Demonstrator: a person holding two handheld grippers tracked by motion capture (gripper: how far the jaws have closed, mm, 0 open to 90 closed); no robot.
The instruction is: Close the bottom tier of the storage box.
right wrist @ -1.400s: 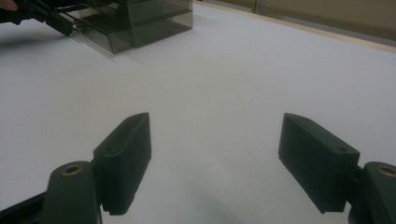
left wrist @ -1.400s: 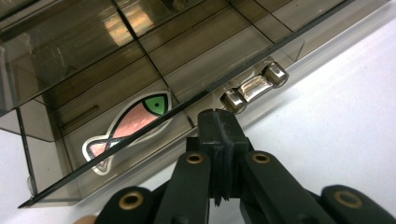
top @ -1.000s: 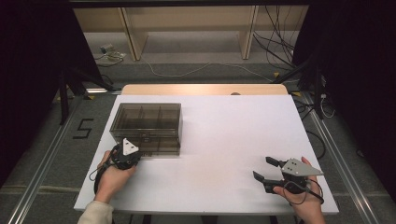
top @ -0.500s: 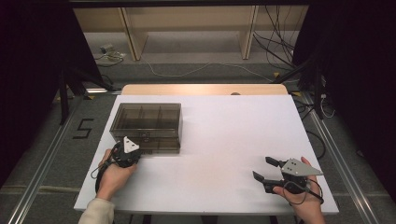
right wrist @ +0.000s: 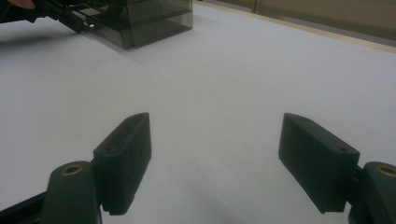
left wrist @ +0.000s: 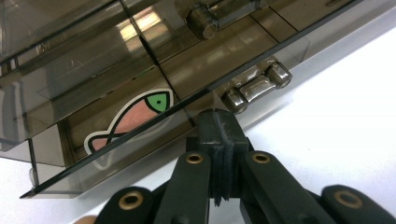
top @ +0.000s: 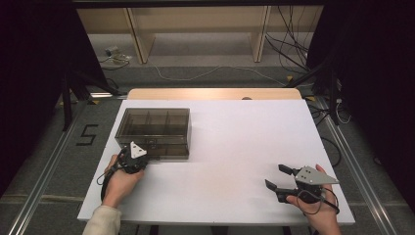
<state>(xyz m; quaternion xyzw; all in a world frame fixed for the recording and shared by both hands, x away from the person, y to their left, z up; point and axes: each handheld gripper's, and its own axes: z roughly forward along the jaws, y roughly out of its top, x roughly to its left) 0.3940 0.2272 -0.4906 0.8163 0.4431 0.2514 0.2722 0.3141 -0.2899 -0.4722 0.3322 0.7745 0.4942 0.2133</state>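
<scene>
A smoky clear plastic compartment box (top: pixel 154 128) sits closed at the table's left. Its front carries a fish sticker (left wrist: pixel 130 119) and a small latch (left wrist: pixel 254 86). My left gripper (top: pixel 141 155) is at the box's front wall. Seen close in the left gripper view, my left gripper (left wrist: pixel 218 125) is shut with nothing between the pads, its tip against the lid's front edge just left of the latch. My right gripper (top: pixel 275 176) rests near the table's front right, open and empty. In its own view, my right gripper (right wrist: pixel 215 140) points across bare tabletop toward the box (right wrist: pixel 149 18).
The white table (top: pixel 235 142) has a wooden strip along its far edge. Shelving and loose cables stand on the floor beyond. A "5" is marked on the floor at the left.
My left gripper has edged slightly toward the box's front. The right gripper has not moved.
</scene>
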